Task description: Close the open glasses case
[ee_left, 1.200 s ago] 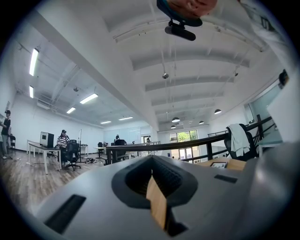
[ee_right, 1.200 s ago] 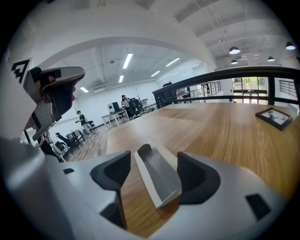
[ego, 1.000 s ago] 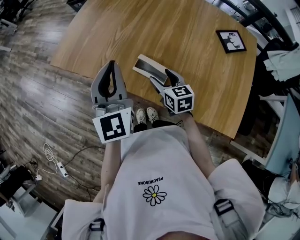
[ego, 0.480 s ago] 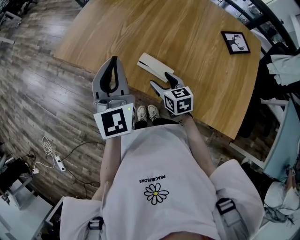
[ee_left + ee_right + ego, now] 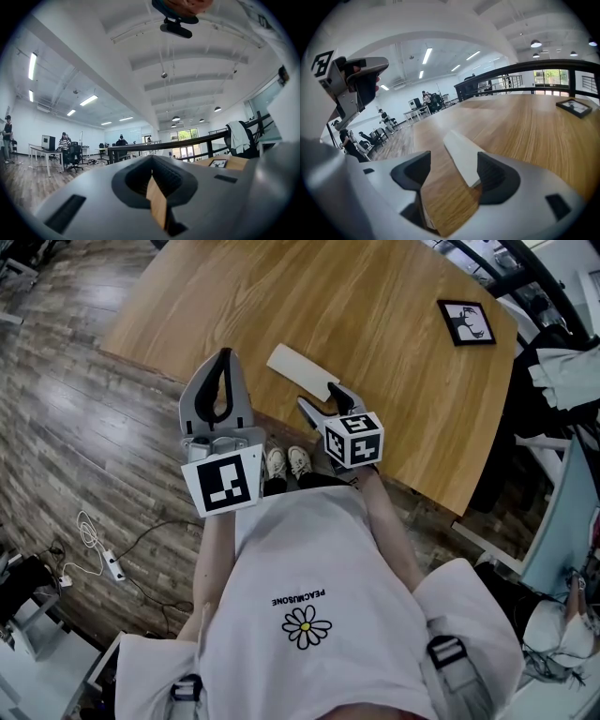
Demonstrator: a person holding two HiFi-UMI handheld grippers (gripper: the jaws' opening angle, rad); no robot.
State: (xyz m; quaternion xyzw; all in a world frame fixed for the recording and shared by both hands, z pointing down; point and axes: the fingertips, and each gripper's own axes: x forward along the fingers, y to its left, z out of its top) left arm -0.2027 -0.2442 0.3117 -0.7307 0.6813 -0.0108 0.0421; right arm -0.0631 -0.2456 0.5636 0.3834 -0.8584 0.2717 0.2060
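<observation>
Two jaws are standing apart on the right gripper (image 5: 319, 395) beside the glasses case (image 5: 300, 370); the left gripper (image 5: 222, 354) is pressing its own together

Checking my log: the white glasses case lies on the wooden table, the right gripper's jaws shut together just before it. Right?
Not quite: the right gripper view shows the right gripper open, jaws apart. The white glasses case does lie on the wooden table just before it.

Open tabletop (image 5: 375, 306) beyond glasses case (image 5: 300, 371), picture frame (image 5: 463, 322) well apart
</observation>
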